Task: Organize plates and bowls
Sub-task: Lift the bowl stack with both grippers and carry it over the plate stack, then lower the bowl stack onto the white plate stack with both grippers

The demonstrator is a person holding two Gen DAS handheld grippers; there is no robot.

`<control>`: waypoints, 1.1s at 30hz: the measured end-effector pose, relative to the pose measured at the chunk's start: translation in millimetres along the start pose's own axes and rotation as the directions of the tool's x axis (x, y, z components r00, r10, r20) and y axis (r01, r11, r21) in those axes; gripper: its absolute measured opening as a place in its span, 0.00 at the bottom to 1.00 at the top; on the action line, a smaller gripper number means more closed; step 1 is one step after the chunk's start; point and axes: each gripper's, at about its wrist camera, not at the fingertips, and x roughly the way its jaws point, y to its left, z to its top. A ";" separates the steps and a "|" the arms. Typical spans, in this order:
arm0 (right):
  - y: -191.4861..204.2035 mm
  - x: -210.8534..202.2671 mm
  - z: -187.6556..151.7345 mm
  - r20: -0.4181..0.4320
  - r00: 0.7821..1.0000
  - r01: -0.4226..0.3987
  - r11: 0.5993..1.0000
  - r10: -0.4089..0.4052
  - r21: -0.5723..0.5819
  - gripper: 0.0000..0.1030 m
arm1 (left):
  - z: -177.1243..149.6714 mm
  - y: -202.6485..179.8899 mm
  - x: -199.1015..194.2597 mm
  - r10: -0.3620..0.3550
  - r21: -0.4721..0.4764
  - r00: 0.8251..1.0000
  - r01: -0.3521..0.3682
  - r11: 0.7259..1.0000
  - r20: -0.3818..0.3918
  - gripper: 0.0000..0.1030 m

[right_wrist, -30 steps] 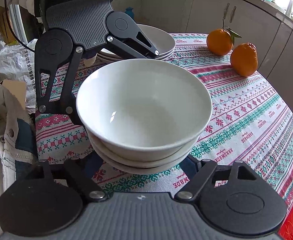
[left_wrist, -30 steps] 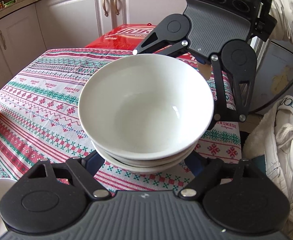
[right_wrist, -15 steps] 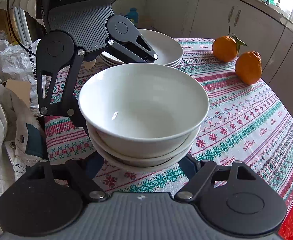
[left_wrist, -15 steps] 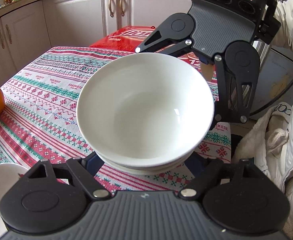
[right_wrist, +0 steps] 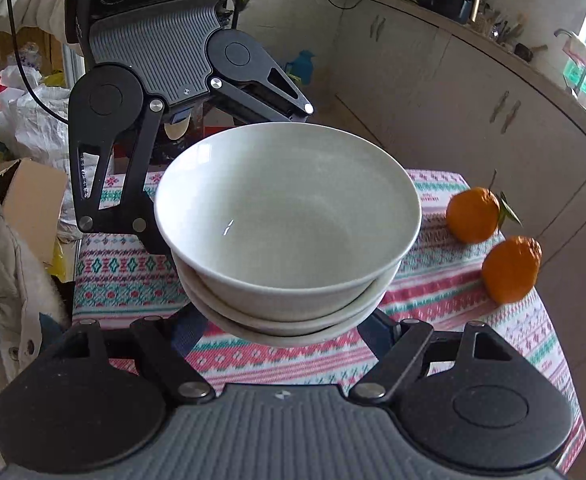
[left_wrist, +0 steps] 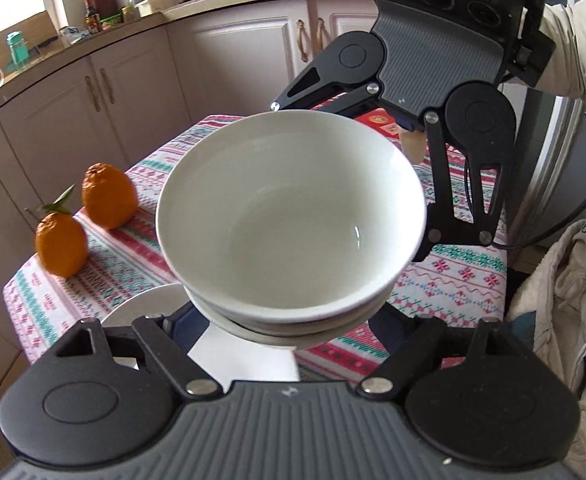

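Note:
A stack of three nested white bowls point(left_wrist: 293, 216) hangs in the air above the patterned tablecloth point(left_wrist: 465, 276). My left gripper point(left_wrist: 289, 326) is shut on its near side, the fingertips hidden under the lowest bowl. From the opposite side my right gripper point(right_wrist: 285, 330) is shut on the same stack of bowls point(right_wrist: 289, 216). Each gripper's body shows across the bowls in the other's view. A white plate point(left_wrist: 141, 306) lies on the table below and left of the stack in the left wrist view.
Two oranges point(left_wrist: 109, 196) point(right_wrist: 473, 216) sit near the table's end. Kitchen cabinets point(left_wrist: 53, 120) run behind. A red box point(left_wrist: 385, 124) lies at the far side. Plastic bags and a cardboard box point(right_wrist: 33, 200) crowd the floor. A person's cream coat point(left_wrist: 565, 300) is on the right.
Both grippers have lifted the bowl stack higher and carried it toward the end with the oranges. The white plate has come under the stack in the left wrist view.

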 end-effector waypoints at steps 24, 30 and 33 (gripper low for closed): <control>-34.1 105.6 48.9 -0.008 0.989 -0.149 0.988 0.149 -0.036 0.82 | -50.7 56.3 3.3 0.052 -0.121 0.992 -0.066 0.991 -0.114 0.83; -34.6 104.9 49.5 -0.011 0.988 -0.156 0.987 0.156 -0.036 0.82 | -52.0 58.5 5.1 0.042 -0.135 0.993 -0.057 0.989 -0.112 0.84; -36.6 107.2 49.2 -0.014 0.987 -0.163 0.986 0.162 -0.030 0.82 | -53.2 61.1 6.1 0.038 -0.142 0.993 -0.054 0.988 -0.109 0.84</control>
